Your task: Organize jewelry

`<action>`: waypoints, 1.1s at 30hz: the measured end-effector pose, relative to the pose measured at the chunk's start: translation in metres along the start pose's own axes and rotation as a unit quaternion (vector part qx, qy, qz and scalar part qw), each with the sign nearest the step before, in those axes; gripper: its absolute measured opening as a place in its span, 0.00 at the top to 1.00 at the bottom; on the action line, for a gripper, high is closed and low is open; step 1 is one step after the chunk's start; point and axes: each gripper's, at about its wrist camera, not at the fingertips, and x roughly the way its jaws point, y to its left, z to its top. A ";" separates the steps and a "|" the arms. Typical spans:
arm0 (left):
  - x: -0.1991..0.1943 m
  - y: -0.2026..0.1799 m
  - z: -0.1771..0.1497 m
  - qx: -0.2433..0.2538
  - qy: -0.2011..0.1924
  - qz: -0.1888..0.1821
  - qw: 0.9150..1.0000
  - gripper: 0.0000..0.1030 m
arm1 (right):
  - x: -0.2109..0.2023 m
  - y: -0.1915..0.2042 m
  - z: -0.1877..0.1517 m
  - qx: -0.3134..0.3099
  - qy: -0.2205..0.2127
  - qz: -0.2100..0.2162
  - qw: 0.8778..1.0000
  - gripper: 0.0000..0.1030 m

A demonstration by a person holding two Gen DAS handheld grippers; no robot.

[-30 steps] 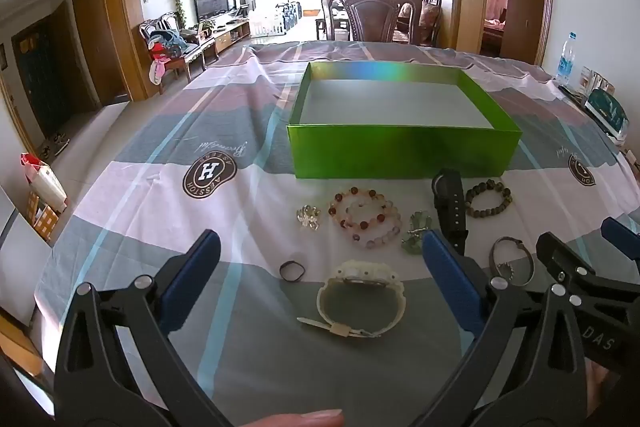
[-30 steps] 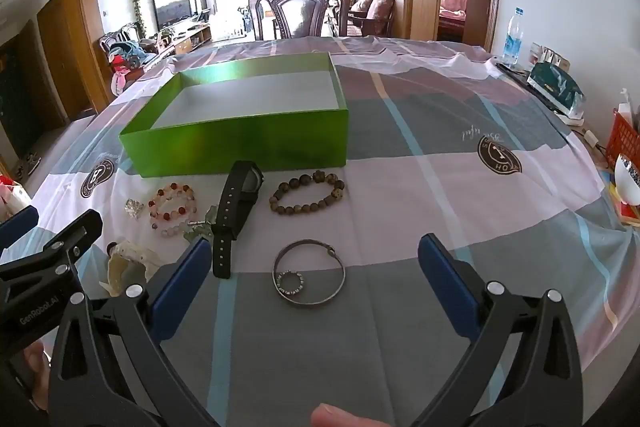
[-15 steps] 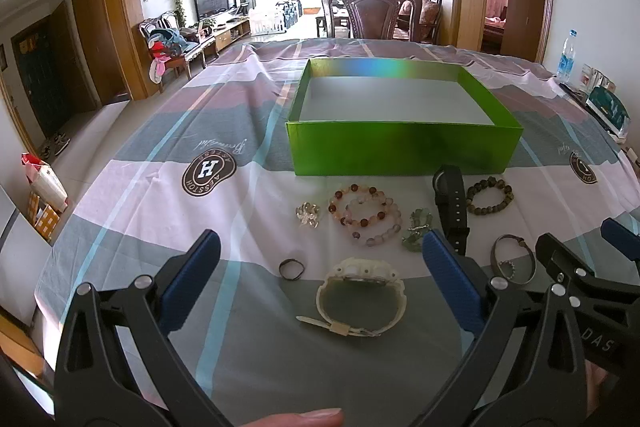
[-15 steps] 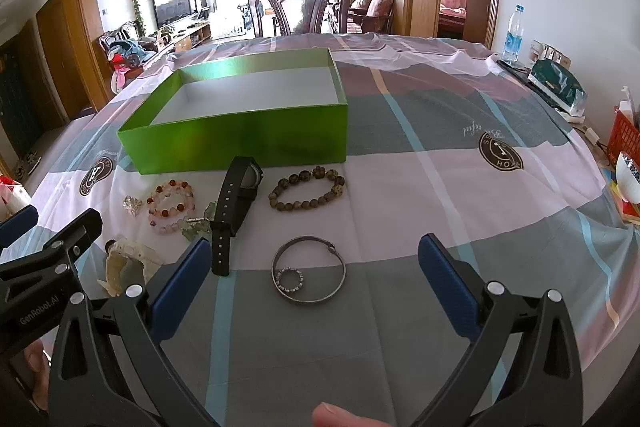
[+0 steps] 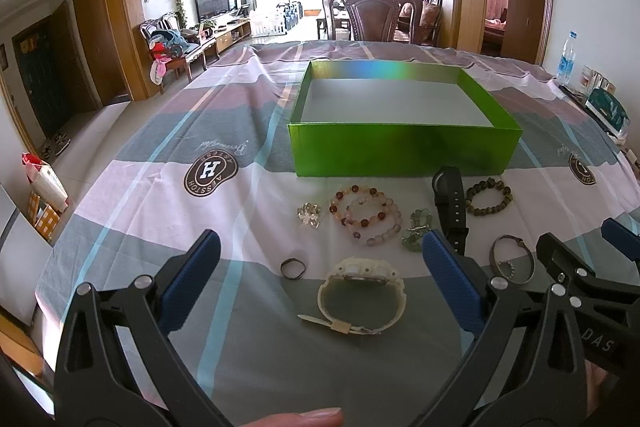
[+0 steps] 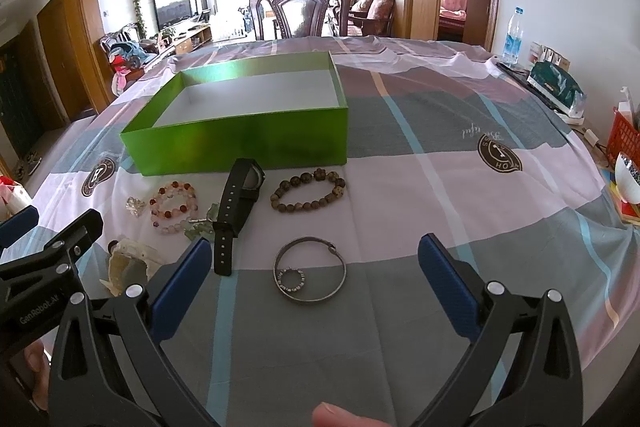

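An empty green box (image 5: 404, 149) (image 6: 240, 147) stands on the table. In front of it lie a cream watch (image 5: 362, 297), a small dark ring (image 5: 293, 269), a pink beaded bracelet (image 5: 366, 215) (image 6: 174, 205), a clear crystal piece (image 5: 309, 215), a green stone piece (image 5: 418, 227), a black watch (image 5: 450, 203) (image 6: 240, 203), a brown beaded bracelet (image 5: 489, 197) (image 6: 308, 191) and a silver bangle (image 6: 310, 275) with a small ring inside. My left gripper (image 5: 320, 267) is open above the cream watch. My right gripper (image 6: 314, 279) is open above the bangle.
A striped tablecloth (image 5: 160, 163) covers the table. A water bottle (image 6: 513, 35), a green packet (image 6: 556, 87), a red basket (image 6: 624, 139) and a bowl (image 6: 628, 179) stand along the right edge. A wooden chair (image 5: 372, 11) stands behind the table.
Both grippers have drifted slightly back and up; the jewelry and the box have not moved. Both grippers stay open.
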 end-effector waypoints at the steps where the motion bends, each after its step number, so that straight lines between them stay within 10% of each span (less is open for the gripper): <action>1: 0.000 0.000 -0.001 0.000 0.000 0.000 1.000 0.03 | 0.000 0.001 -0.001 0.000 0.000 0.000 1.000 0.03; 33: -0.007 0.006 -0.001 0.001 0.000 0.001 1.000 0.03 | -0.008 0.000 0.003 0.000 -0.002 0.002 1.000 0.03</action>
